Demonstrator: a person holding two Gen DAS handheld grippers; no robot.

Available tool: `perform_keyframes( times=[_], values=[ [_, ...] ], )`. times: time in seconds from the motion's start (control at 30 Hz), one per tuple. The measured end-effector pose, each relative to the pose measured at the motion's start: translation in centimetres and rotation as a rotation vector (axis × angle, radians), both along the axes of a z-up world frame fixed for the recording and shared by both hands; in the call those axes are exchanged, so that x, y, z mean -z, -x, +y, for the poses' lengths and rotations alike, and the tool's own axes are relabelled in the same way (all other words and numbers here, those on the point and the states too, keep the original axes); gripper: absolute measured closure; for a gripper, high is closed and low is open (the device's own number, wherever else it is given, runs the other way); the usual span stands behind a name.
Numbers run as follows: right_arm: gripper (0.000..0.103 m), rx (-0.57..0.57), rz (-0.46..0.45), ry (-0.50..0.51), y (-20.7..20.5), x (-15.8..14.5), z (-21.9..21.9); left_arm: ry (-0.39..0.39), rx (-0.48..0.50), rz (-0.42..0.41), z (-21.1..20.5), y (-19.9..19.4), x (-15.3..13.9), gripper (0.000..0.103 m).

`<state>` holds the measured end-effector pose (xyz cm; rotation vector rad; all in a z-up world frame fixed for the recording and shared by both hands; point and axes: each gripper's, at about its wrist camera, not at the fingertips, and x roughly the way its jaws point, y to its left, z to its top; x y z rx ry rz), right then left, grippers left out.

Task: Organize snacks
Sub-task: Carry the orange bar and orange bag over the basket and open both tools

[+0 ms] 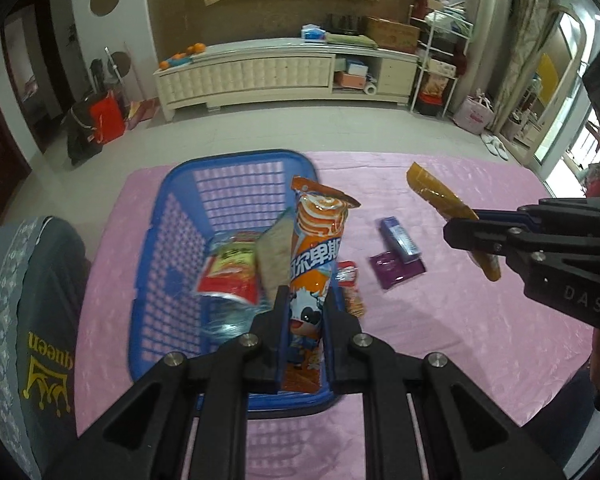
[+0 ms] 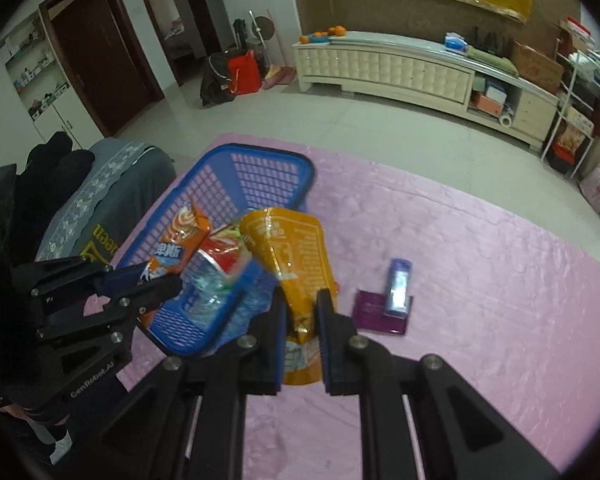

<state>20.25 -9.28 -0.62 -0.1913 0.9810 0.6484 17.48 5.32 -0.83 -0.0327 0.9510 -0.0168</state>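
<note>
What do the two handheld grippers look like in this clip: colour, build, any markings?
Both are black plastic linkage frames with silver bolt heads and blue-edged finger pads. The right gripper carries "DAS" lettering on its body; the left gripper reads "CenRobot.AI". No cables visible.

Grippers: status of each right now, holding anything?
Left gripper: shut on the orange-and-white snack packet, above the blue basket.
Right gripper: shut on the yellow-orange snack pouch.

Home living room: long cream TV cabinet [image 1: 284, 70], wooden doors [image 2: 100, 56], slippers [image 1: 496, 146].
</note>
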Motion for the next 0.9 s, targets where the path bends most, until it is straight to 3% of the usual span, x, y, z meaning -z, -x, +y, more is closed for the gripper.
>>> perform_keyframes(
  times=[0.4, 0.6, 0.67, 0.73, 0.8, 0.9],
  values=[
    [0.086, -0.087, 0.029, 0.055, 0.4, 2.4, 6.3, -0.006, -0.052, 0.066, 5.7, -0.8, 2.3, 0.090],
    [0.086, -0.102, 0.031, 0.084, 0.7, 3.1, 7.7, 0.038, -0.082, 0.104, 7.2, -0.5, 4.5, 0.090],
    [0.086, -0.107, 0.029, 0.088, 1.0, 3.1, 7.8, 0.037, -0.105, 0.126, 7.5, -0.5, 5.0, 0.082],
    [0.086, -0.107, 0.028, 0.089, 1.2, 3.0, 8.0, 0.056, -0.124, 0.141, 8.1, -0.3, 5.2, 0.050],
    [0.086, -0.105, 0.027, 0.091, 1.4, 2.8, 7.9, 0.074, -0.127, 0.125, 8.4, 0.3, 4.9, 0.043],
    [0.086, -0.097, 0.026, 0.086, 1.7, 2.5, 8.0, 0.062, -0.123, 0.100, 8.5, 1.2, 4.1, 0.042]
  ],
)
